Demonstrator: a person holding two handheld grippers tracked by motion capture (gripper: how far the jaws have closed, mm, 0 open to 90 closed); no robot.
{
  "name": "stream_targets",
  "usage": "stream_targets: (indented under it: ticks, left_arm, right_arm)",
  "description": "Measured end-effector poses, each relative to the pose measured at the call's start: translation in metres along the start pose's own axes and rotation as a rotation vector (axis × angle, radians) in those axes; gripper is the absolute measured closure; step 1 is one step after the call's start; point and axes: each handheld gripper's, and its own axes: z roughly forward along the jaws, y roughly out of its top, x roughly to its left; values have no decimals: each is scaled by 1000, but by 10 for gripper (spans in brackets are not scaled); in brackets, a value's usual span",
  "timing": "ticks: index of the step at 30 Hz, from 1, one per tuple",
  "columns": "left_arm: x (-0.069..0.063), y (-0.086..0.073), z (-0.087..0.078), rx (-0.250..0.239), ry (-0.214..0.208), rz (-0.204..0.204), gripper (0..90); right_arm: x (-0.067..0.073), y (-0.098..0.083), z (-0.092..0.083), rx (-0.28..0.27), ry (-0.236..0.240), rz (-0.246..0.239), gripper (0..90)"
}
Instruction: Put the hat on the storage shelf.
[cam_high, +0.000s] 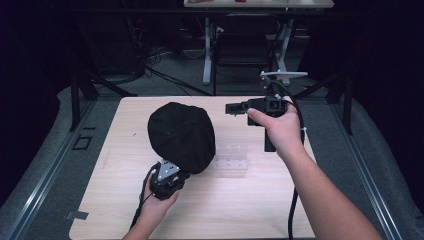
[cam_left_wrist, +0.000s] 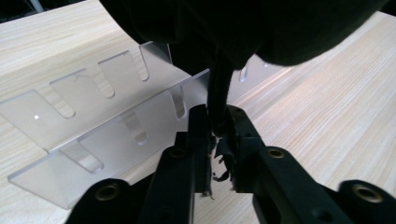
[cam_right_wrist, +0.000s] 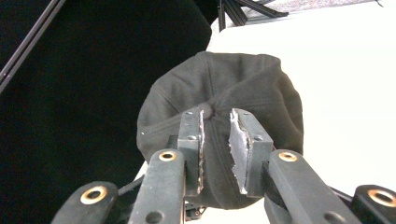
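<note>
Pale wood table (cam_high: 240, 200), dark room – black cap (cam_high: 181, 136), clear rack (cam_high: 231, 159)

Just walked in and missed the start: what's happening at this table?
A person works with a gripper in each hand. The left gripper is shut on a black cap, holding it up above a clear slotted acrylic rack lying on the wooden table. The right gripper is open, pointed at the cap from the side and not touching it.
</note>
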Motion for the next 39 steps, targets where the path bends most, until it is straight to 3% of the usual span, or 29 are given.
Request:
stream_targets:
  ticks: [5,12,17,25,34,39]
  left_arm:
    - [2,-2,-2,7,4,2,730]
    - [7,-5,-5,-7,-22,-60,558]
    - [9,-6,-10,-10,-43,-71,493]
    - [16,-6,-23,-34,-55,-106,459]
    - [28,-18,-37,-17,-43,-144,445]
    - [33,-24,-44,-6,-29,-155,441]
  right_arm:
    - [-6,-5,-4,9,-25,-2,733]
    - [-13,-10,-10,6,-79,-25,713]
    - [-17,-15,-15,5,-108,-36,698]
    - [-24,-26,-22,20,-175,-77,694]
    - [-35,-44,-34,30,-205,-87,688]
    - [-42,-56,-39,36,-252,-113,673]
